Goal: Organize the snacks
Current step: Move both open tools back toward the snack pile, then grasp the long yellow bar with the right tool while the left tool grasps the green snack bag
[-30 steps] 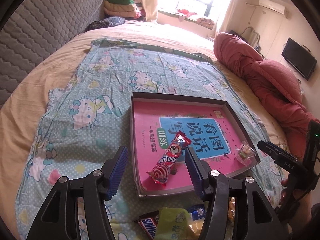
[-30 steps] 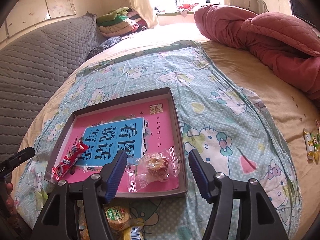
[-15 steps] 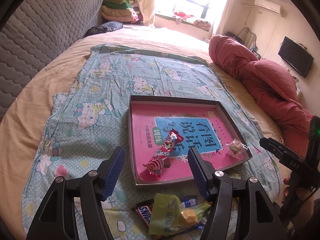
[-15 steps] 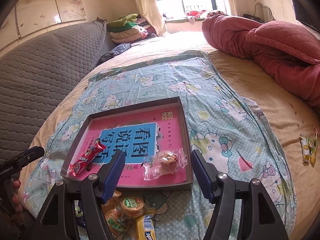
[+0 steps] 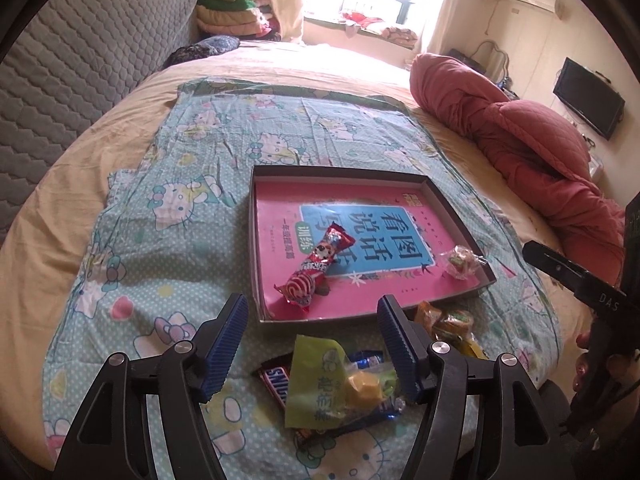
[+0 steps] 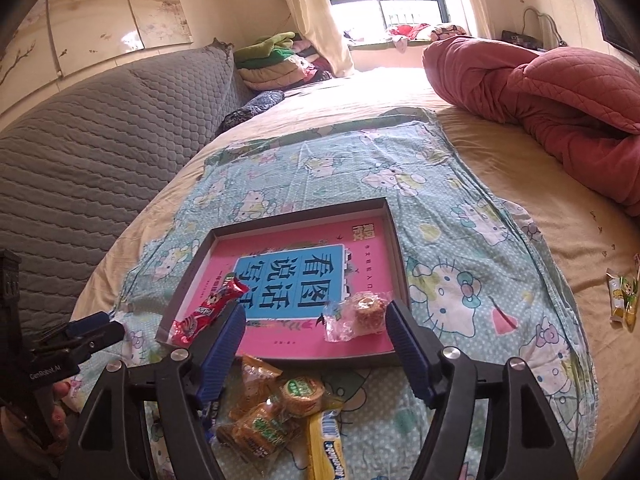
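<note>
Nearest the left gripper [image 5: 312, 344], at about six o'clock in its view, a loose heap of snacks lies on the cartoon-print sheet [image 5: 172, 240]: a green packet [image 5: 316, 384] holding a yellow lump lies over a dark chocolate bar [image 5: 276, 380]. The left jaws stand wide with nothing between the pads. The right gripper [image 6: 316, 344] is empty too, its jaws opening, and it hangs over its own share of the pile: round biscuit packs [image 6: 280, 404] and a yellow bar [image 6: 324, 444] at six o'clock.

All of these look light and soft-skinned. The film wrappers probably crinkle and slip, so a pinch across the body, not the flat sealed end, seems safest. The biscuits likely crumble under a hard squeeze; the bars are stiffer and should take a firm hold across the middle.

Farther off, toward twelve o'clock, sits the shallow tray [image 5: 256, 240], lined with a pink book cover. A red candy stick [image 5: 314, 268] lies at its near left, and a clear-wrapped cake [image 6: 360, 314] rests at its near right corner.

Well apart, at three o'clock in the right view, stray packets [image 6: 622, 296] lie on the bare bedsheet [image 6: 520, 184].
</note>
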